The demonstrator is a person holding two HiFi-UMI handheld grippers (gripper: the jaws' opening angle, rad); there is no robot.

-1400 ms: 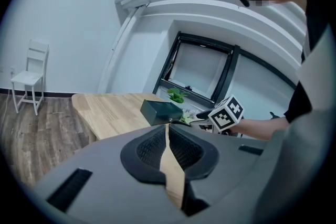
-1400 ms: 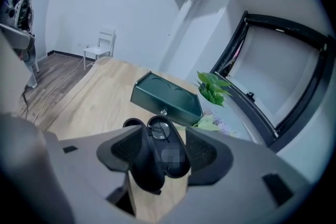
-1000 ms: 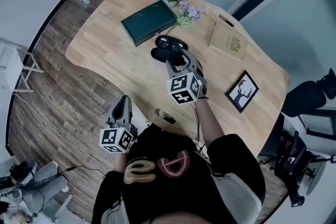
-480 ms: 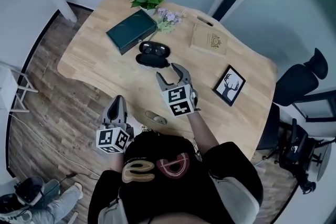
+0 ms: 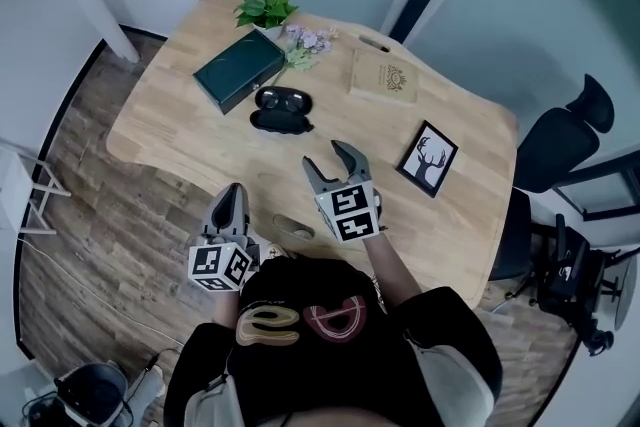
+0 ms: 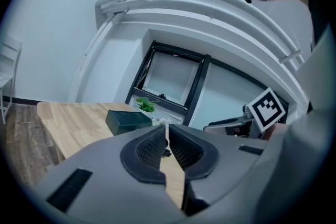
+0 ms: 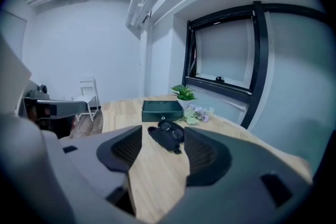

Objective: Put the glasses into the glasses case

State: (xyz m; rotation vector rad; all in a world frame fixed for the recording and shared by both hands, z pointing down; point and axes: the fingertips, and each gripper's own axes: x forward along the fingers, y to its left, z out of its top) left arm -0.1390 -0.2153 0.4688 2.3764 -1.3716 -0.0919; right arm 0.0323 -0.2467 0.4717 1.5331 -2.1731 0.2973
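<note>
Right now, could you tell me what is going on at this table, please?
A person holds a gripper in each hand at a wooden table. The right gripper hangs above it, jaws apart and empty, facing the open glasses case, where the glasses appear to lie already. The left gripper sits by the table's near edge, jaws together on nothing.

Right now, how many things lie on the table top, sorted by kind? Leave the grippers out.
Plants: 2 (potted plant, flowers)
Boxes and cases: 2 (green box, glasses case)
Flat decor: 2 (wooden plaque, framed picture)
Total: 6
</note>
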